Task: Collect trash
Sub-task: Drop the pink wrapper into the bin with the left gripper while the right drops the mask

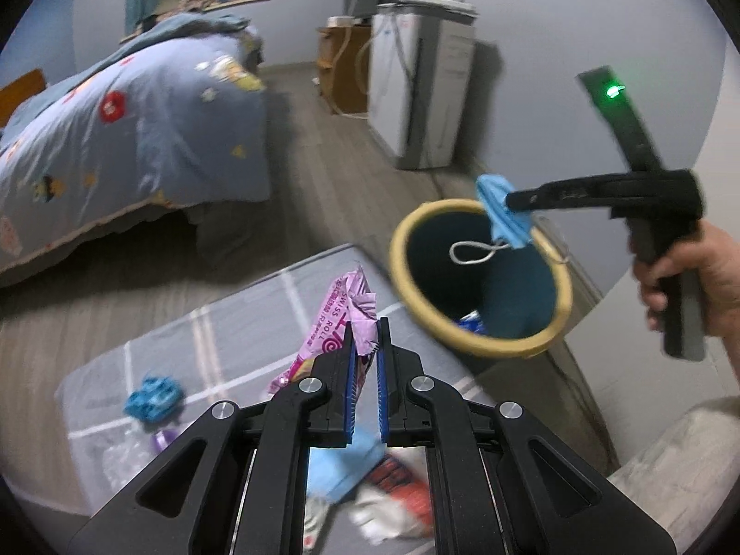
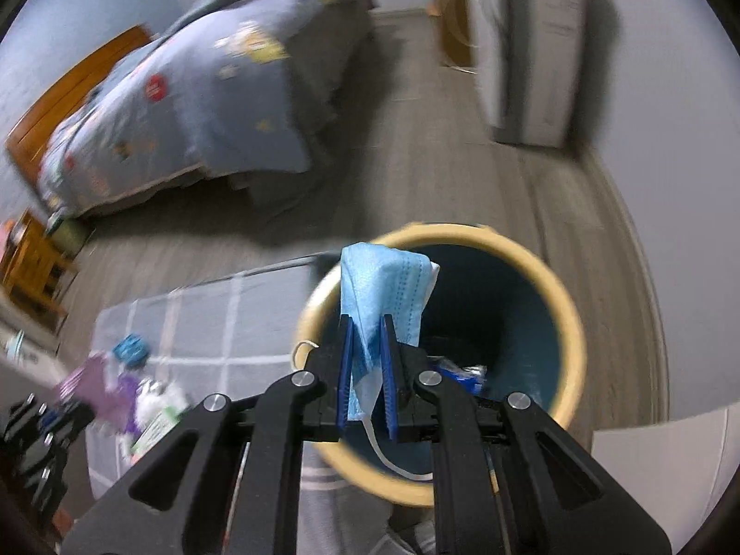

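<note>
My left gripper (image 1: 366, 328) is shut on a pink Swiss Roll wrapper (image 1: 342, 319) and holds it above the grey checked mat (image 1: 222, 333). My right gripper (image 2: 367, 323) is shut on a blue face mask (image 2: 384, 286) and holds it over the open mouth of the yellow-rimmed trash bin (image 2: 569, 323). In the left wrist view the right gripper (image 1: 508, 199) holds the mask (image 1: 502, 212) above the bin (image 1: 397, 249), its white ear loop hanging inside. Some trash lies at the bin's bottom.
More litter lies on the mat: a crumpled blue wrapper (image 1: 152, 397), a blue sheet (image 1: 342, 467), a red and white packet (image 1: 397, 485), clear plastic (image 1: 120, 458). A bed (image 1: 129, 129) stands at the left, a white appliance (image 1: 421, 83) by the far wall.
</note>
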A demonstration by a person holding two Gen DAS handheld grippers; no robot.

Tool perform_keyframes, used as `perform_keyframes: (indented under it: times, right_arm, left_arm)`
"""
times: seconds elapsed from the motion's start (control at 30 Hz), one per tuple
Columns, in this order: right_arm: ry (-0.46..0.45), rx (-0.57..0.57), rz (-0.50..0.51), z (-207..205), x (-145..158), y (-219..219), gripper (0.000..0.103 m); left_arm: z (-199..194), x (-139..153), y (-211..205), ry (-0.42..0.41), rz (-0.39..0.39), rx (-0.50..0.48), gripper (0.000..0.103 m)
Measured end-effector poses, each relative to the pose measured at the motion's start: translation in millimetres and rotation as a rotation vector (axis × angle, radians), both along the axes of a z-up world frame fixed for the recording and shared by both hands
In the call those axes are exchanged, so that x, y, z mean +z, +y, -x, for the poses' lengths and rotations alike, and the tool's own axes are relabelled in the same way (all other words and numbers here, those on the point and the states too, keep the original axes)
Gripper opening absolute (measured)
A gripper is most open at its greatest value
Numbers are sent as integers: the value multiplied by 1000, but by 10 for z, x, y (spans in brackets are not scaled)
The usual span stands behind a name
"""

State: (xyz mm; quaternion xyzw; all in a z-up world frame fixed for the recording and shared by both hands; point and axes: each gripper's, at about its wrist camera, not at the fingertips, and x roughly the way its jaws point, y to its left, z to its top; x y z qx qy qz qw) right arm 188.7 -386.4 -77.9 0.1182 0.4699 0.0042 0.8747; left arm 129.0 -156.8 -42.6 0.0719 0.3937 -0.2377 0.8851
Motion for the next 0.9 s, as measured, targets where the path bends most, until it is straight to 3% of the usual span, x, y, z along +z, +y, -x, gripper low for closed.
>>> perform_keyframes:
  times: [0.27,0.5,0.77,0.8,0.87,0.9]
  right_arm:
    - [42,-205,-36,28,-336,-497,11]
    - [105,-241,-71,-20,-543,-653,11]
    - [115,-240,-84,-46,-585,-614,12]
    - [112,-238,-82,-53,-585,-610,12]
    - [101,-233,-82,-58,-576,-606,12]
    - [96,-230,-81,-61,-572,-605,13]
  left_arm:
    - [-142,-75,-742,12,47,-113,7]
    - [-259,-343,-1240,45,0,-223,7]
    - [-610,-656,-1498,78,-46,-189,7]
    - [-653,-662,-1493,73,-37,-175,11]
    - [-694,-627,-1471,66,-12,-155,29]
    - [-707,-604,-1445,53,-5,-143,52]
